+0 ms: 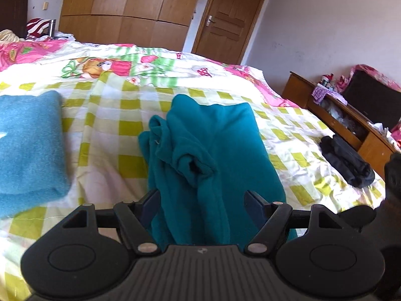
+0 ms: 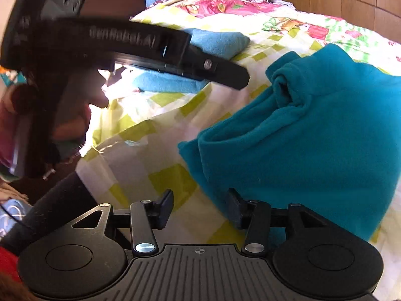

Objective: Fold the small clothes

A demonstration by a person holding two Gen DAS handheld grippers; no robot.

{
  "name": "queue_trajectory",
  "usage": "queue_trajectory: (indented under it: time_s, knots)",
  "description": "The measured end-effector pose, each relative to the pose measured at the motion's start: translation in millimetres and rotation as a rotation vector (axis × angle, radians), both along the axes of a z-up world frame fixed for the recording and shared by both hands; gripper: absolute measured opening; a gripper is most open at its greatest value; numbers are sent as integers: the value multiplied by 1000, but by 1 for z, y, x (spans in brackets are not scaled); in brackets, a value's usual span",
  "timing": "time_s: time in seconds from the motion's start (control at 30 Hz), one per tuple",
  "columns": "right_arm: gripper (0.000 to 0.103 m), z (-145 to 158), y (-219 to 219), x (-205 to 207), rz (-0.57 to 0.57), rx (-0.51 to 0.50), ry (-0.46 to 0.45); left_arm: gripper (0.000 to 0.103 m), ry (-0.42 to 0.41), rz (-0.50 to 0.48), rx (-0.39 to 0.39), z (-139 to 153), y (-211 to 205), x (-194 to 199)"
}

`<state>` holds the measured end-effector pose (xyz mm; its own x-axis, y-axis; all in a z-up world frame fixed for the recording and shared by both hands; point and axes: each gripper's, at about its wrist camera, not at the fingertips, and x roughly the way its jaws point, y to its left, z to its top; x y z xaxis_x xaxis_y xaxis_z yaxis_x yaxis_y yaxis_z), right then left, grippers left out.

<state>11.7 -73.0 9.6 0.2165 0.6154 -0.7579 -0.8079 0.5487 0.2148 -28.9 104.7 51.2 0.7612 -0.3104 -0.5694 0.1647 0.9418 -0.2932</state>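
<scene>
A teal fleece garment [image 1: 213,145] lies partly folded on the bed, a rolled sleeve on top of it. My left gripper [image 1: 201,195] hovers over its near end, jaws wide, with the cloth running between and under the fingers and no pad pressing on it. In the right wrist view the same garment [image 2: 313,138] fills the right side. My right gripper [image 2: 200,198] is at its near left corner, jaws apart. The right finger [image 2: 234,208] overlaps the cloth's edge, and mostly sheet shows between the fingers. The left gripper's black housing [image 2: 140,42] crosses the upper left, held by a hand.
A folded light-blue fleece [image 1: 27,145] lies left of the teal one on the yellow-checked bedsheet [image 1: 120,125]. A black garment [image 1: 347,160] sits near the bed's right edge. A wooden side cabinet [image 1: 351,125] stands beyond it, with a wardrobe [image 1: 125,7] and door behind the bed.
</scene>
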Motion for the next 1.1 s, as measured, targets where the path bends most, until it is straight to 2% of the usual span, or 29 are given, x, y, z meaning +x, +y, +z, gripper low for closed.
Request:
queue_trajectory:
  time_s: [0.1, 0.17, 0.2, 0.27, 0.33, 0.43, 0.5, 0.57, 0.63, 0.67, 0.7, 0.73, 0.8, 0.87, 1.0, 1.1]
  knots:
    - [47, 22, -40, 16, -86, 46, 63, 86, 16, -35, -2, -8, -13, 2]
    - [49, 39, -62, 37, -199, 82, 57, 86, 34, -43, -4, -15, -22, 3]
    - [53, 45, -66, 51, -248, 101, 50, 86, 38, -40, 20, -18, -28, 2]
    - [56, 55, -59, 76, -327, 116, 8, 84, 34, -18, 102, -25, -40, 0]
    - [60, 58, -37, 101, -354, 125, -42, 84, 12, -6, 166, -29, -49, -4]
    - [60, 50, 12, 134, -371, 70, -74, 68, 25, 13, 220, -34, -54, -2]
    - [60, 37, 41, 153, -386, 17, -43, 59, 61, 21, 191, -39, -49, 4]
    - [59, 24, 57, 167, -413, -1, 15, 39, 99, 33, 161, -43, -43, 8]
    - [51, 15, 62, 172, -478, -62, 4, 29, 121, 36, 106, -44, -35, 9]
    - [43, 12, 61, 174, -494, -82, -2, 26, 123, 38, 85, -45, -32, 8]
    - [22, 8, 59, 175, -504, -101, 5, 26, 118, 41, 72, -44, -31, 7]
    - [12, 5, 54, 178, -520, -110, 35, 25, 104, 43, 58, -43, -30, 4]
    - [7, 9, 39, 179, -550, -62, 97, 24, 73, 49, 22, -36, -25, -2]
    - [7, 25, 28, 173, -566, -13, 87, 23, 57, 58, -40, -30, -17, -9]
    - [8, 77, 31, 150, -522, 79, -13, 23, 73, 117, -135, -25, 1, -16]
    - [8, 74, 54, 151, -490, 75, -21, 23, 144, 177, -192, -37, 16, -17]
